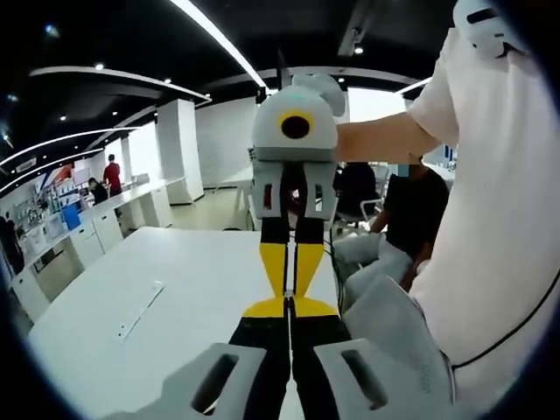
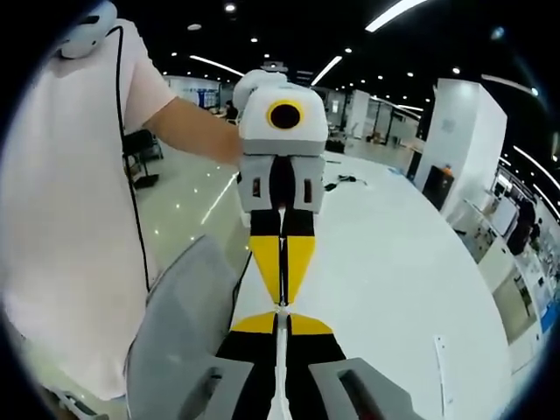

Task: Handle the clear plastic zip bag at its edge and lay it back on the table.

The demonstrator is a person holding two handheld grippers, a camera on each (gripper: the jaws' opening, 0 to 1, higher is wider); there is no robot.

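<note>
My two grippers face each other tip to tip above the white table. The clear plastic zip bag hangs as a greyish translucent sheet beside the jaws, toward the person; it is the same bag at lower left in the right gripper view. My left gripper is shut on the bag's edge, and my right gripper is shut on it too. A thin pale strip of that edge runs between the jaws. The right gripper and left gripper each reach in from above, yellow fingers pressed together.
A person in a white shirt holds both grippers beside the table. A flat grey strip lies on the tabletop. Someone in black sits past the table's far end. Counters and a white pillar stand behind.
</note>
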